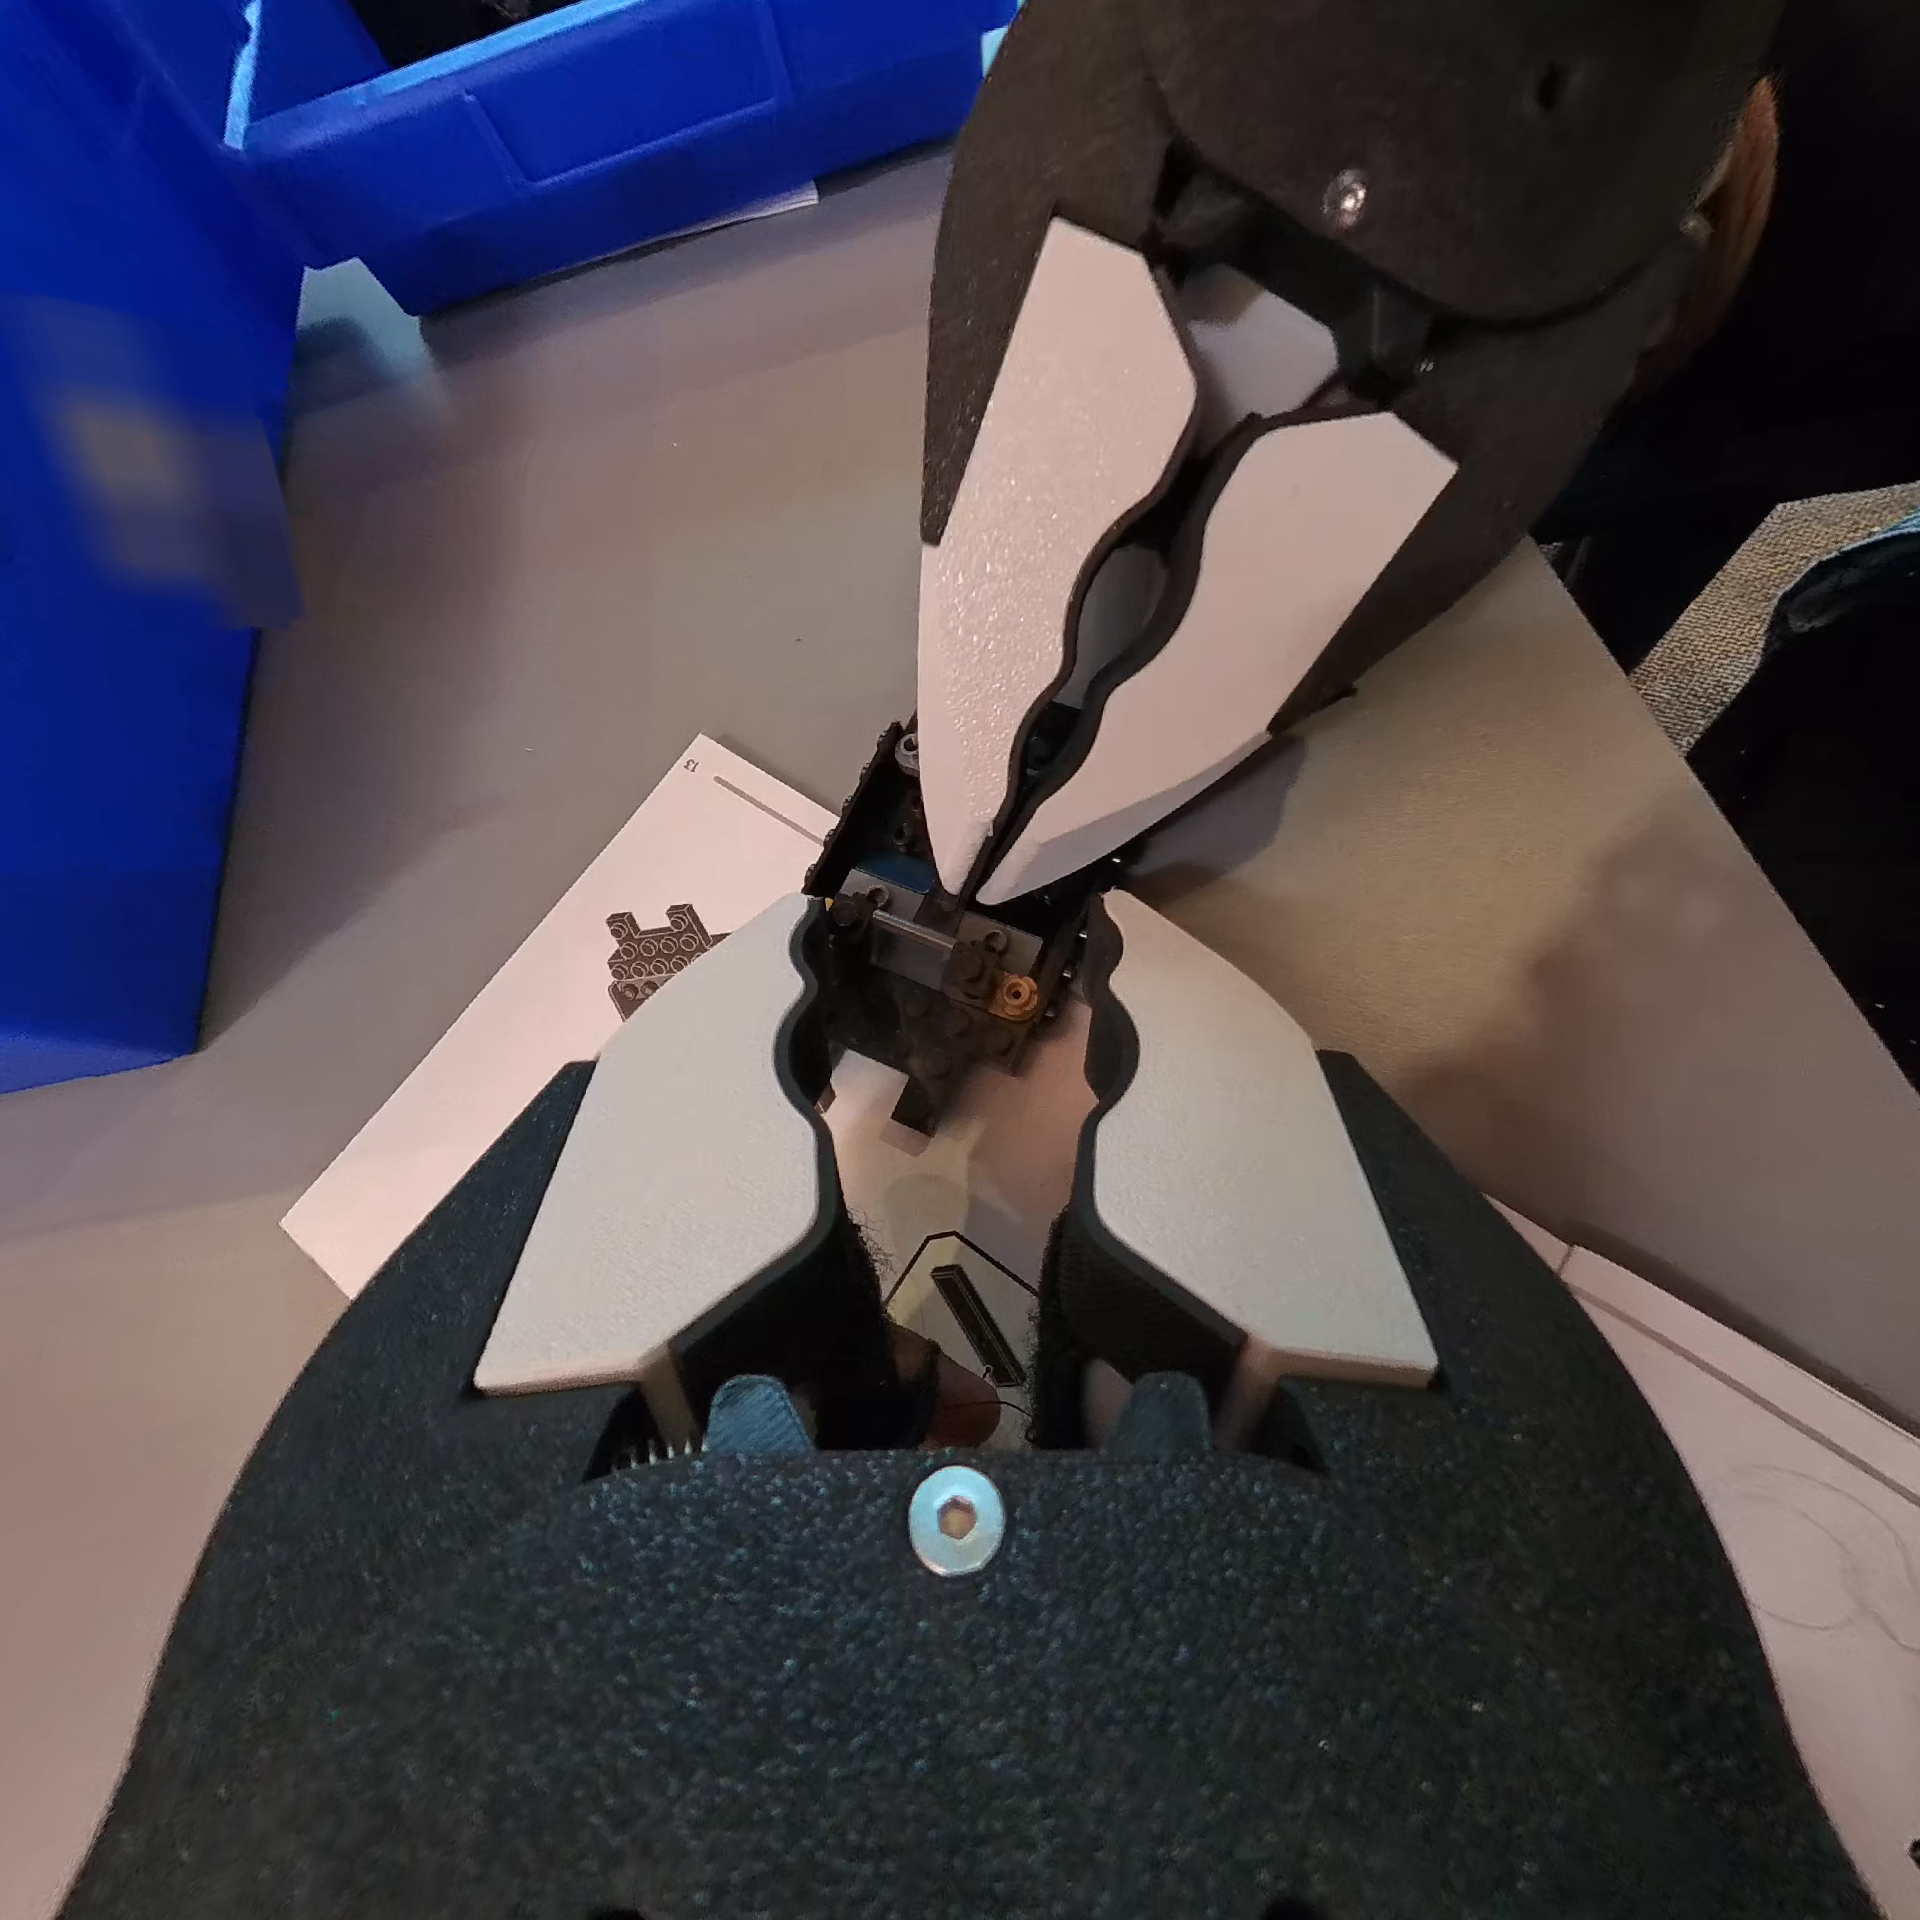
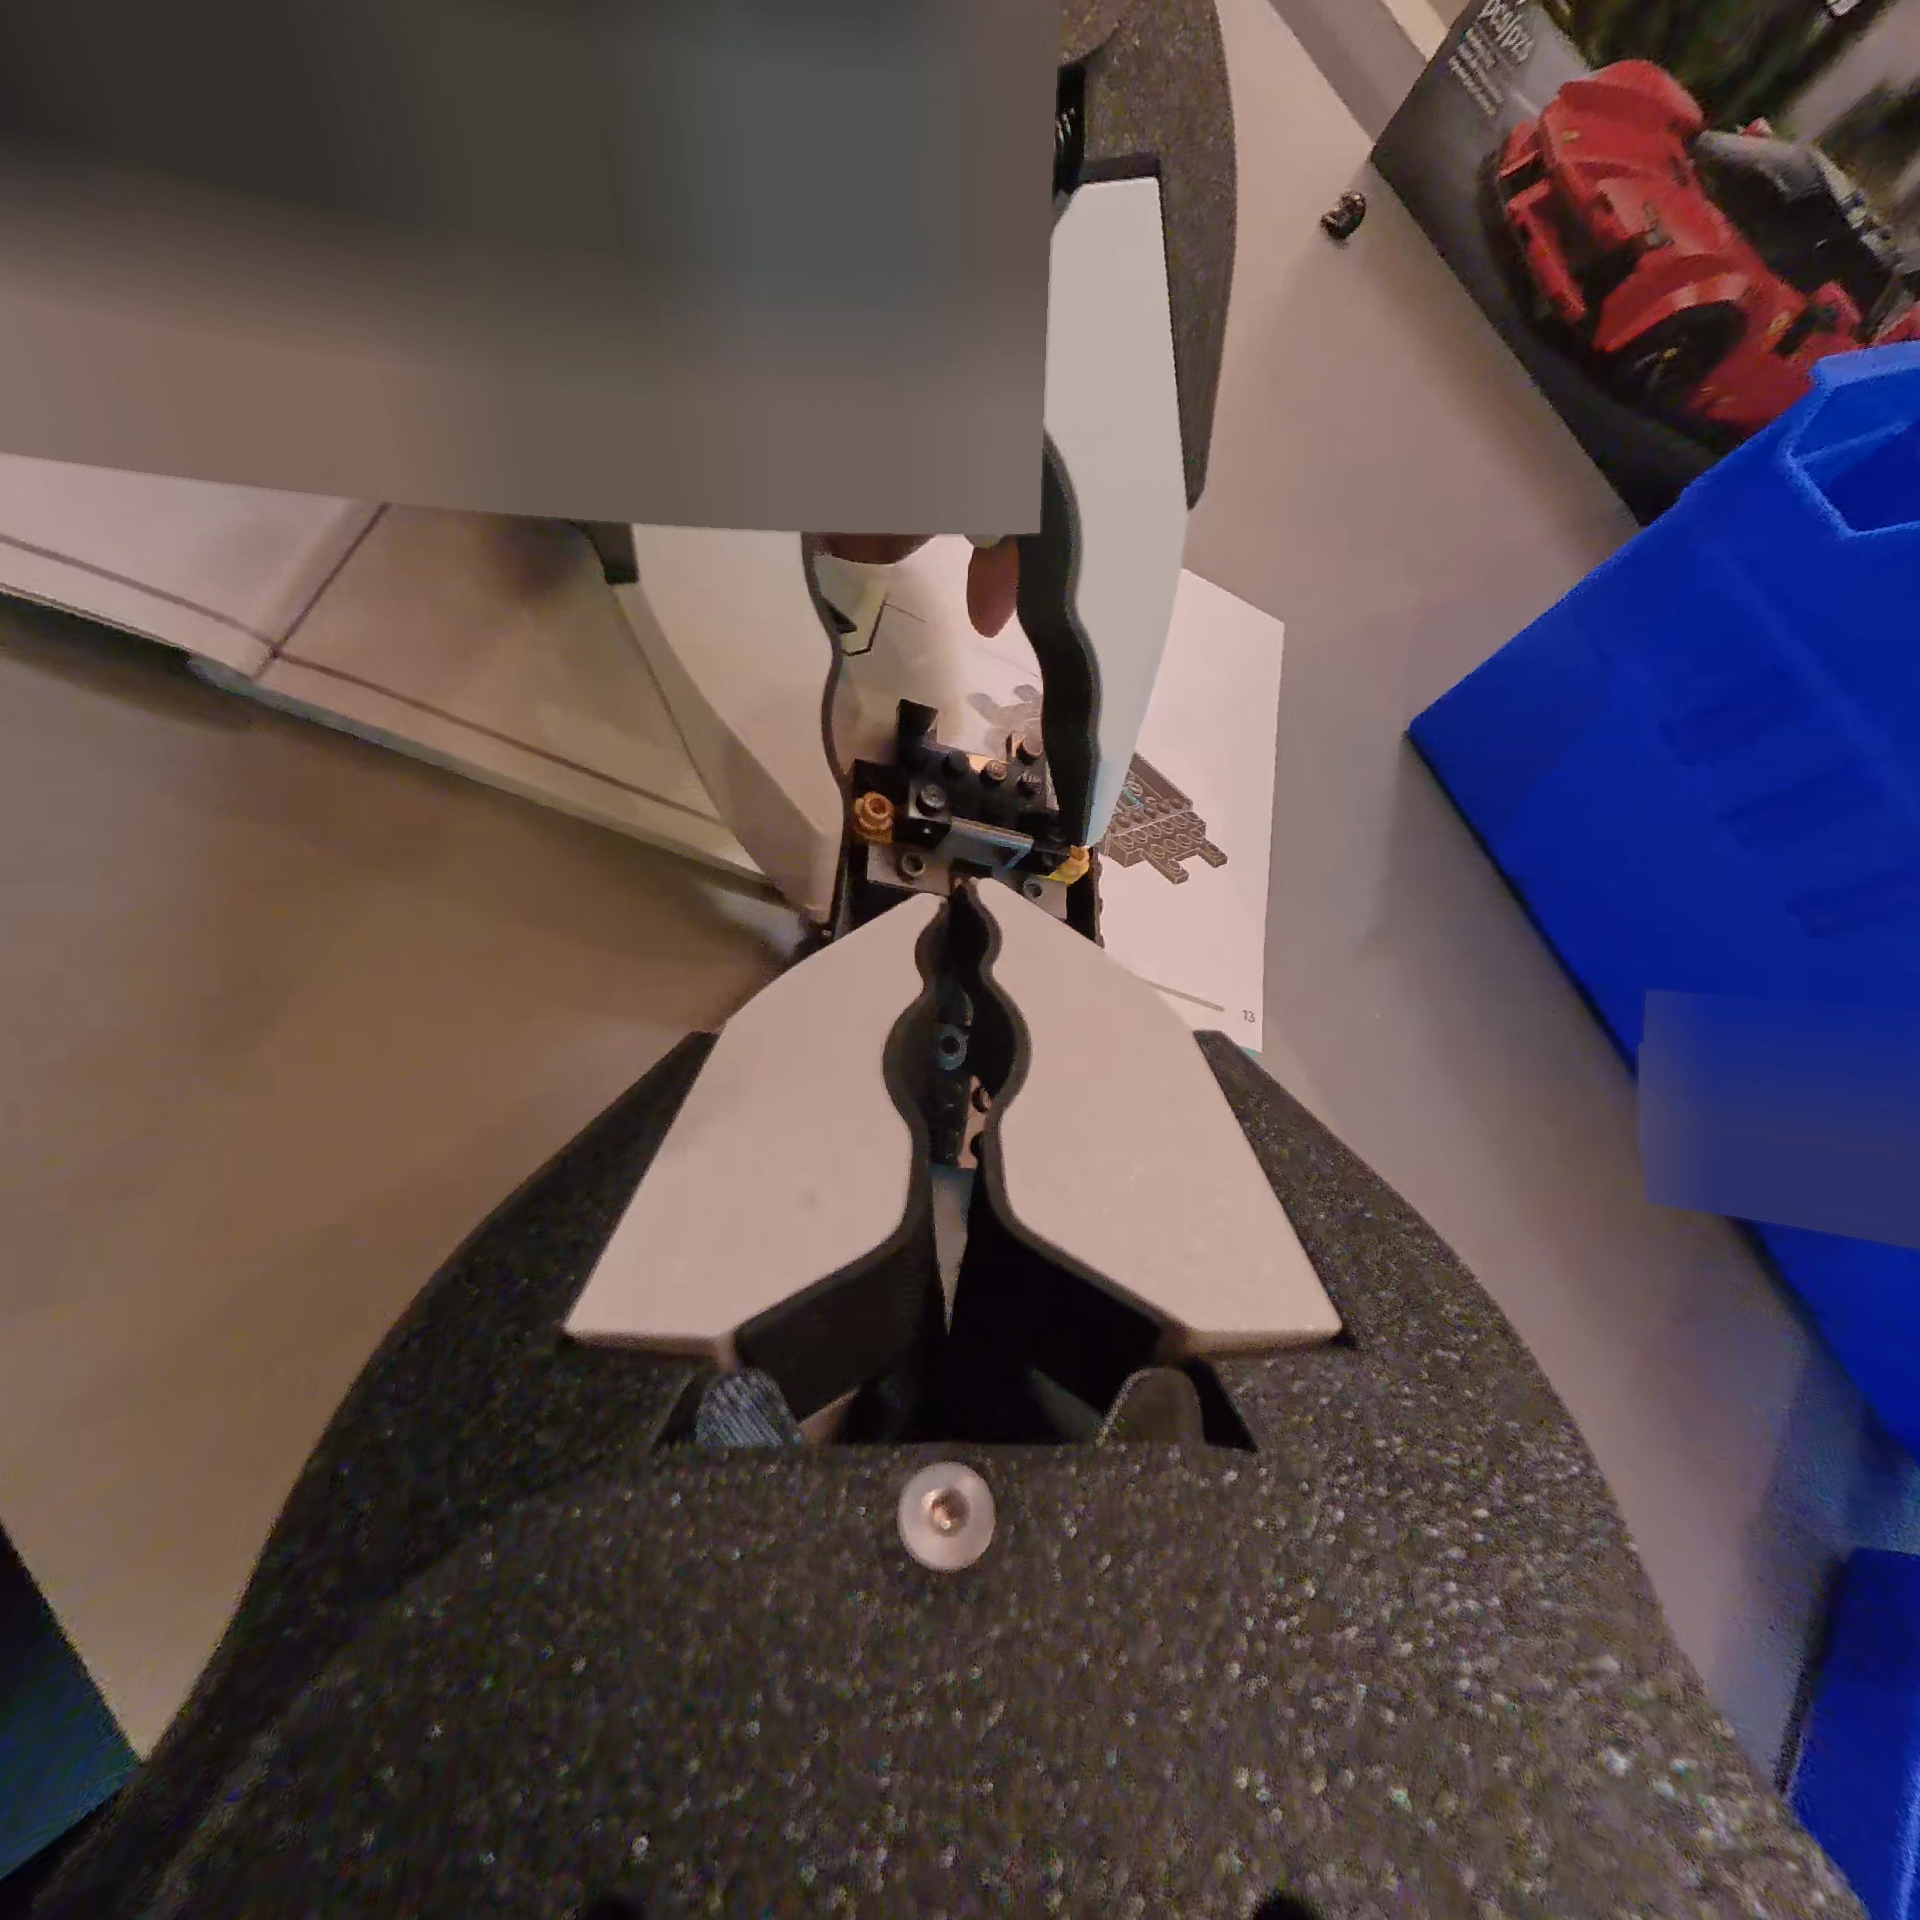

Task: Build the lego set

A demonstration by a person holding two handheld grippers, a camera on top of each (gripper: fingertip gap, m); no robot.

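A small black and grey lego build [image 1: 935, 1039] with a tan round stud [image 1: 1018, 994] sits between the fingertips of my left gripper [image 1: 951, 935]. Both pads press on its sides, so the left gripper is shut on it, just above the instruction sheet [image 1: 582, 1018]. My right gripper [image 2: 961, 899] is shut, and its tips rest on the grey plate [image 2: 914, 868] on top of the build [image 2: 966, 800]. A small dark piece [image 2: 971, 865] lies right at those tips. The right gripper also shows in the left wrist view [image 1: 971, 888], coming down from above. A left finger [image 2: 1117, 623] shows beside the build.
Blue bins stand at the back left [image 1: 520, 156] and left [image 1: 104, 520], and at the right in the right wrist view [image 2: 1714, 727]. A box with a red car picture [image 2: 1621, 229] lies beyond, with a small dark loose piece [image 2: 1345, 215] beside it. The table edge [image 1: 1621, 644] runs at the right. Only a small space, under 4 cm, lies between the two pairs of fingers. Left tips and right tips are each some 35 cm from the small dark loose piece [image 2: 1345, 215].
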